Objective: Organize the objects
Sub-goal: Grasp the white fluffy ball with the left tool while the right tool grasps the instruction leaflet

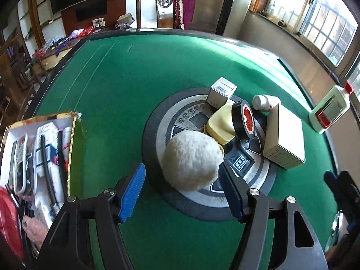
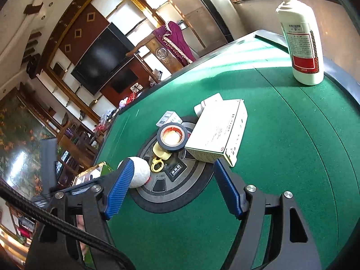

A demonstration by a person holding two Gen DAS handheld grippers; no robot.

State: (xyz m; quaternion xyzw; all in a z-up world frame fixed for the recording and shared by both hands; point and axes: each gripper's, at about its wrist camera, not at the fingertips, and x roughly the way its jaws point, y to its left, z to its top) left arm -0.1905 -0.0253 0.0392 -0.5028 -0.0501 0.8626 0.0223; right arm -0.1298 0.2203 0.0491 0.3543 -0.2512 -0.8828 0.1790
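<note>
Blue-padded left gripper (image 1: pixel 180 193) hangs over the green table (image 1: pixel 117 85), jaws apart, nothing between them; fluffy white ball (image 1: pixel 191 159) sits just past the fingertips on the round grey centre panel (image 1: pixel 186 112). Behind it: yellow case (image 1: pixel 220 123), black tape roll (image 1: pixel 244 120) leaning on it, small barcode box (image 1: pixel 221 92), white tube (image 1: pixel 265 102), big white box (image 1: pixel 284 139). White bottle with red cap (image 2: pixel 300 38) stands near the table edge. Open box of items (image 1: pixel 40 157) lies at left. Right gripper (image 2: pixel 173 186) also gapes empty.
</note>
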